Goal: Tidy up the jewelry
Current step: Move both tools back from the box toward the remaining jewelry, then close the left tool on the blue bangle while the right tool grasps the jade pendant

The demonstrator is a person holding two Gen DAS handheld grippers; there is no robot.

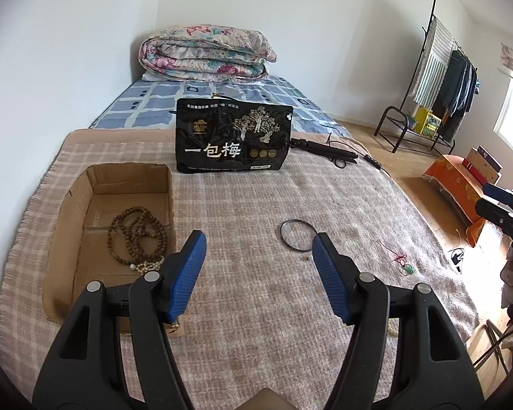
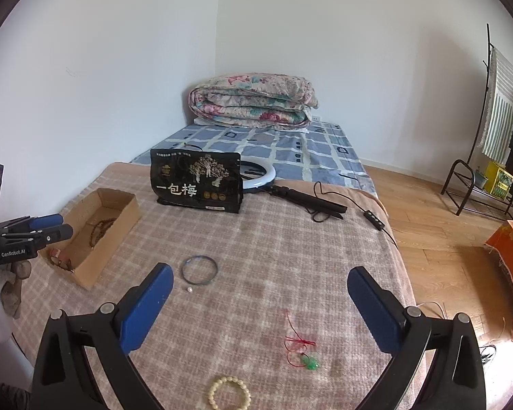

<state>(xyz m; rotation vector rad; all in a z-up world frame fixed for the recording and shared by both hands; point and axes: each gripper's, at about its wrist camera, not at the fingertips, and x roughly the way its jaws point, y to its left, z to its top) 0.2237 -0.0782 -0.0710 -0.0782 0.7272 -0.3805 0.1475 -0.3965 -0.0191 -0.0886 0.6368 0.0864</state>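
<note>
Both the left claw (image 1: 258, 242) and right claw (image 2: 260, 278) hang spread and empty over the blanket-covered bed (image 2: 290, 239), brown prayer beads (image 1: 136, 239) lying in the cardboard box (image 1: 95, 184), half hidden by its wall in the right view, while the thin bangle (image 2: 199, 269), tiny pearl (image 2: 189, 288), red-corded green pendant (image 2: 309, 362) and frame-clipped cream bracelet (image 2: 229, 393) lie loose outside.

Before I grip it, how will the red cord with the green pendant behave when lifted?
The red cord is thin and lies in loose tangled loops on the blanket, so it will probably hang limp. The green pendant at its end would likely dangle and swing. Both look small, so probably light; a thin cord might slip between the open right gripper's pads.
</note>
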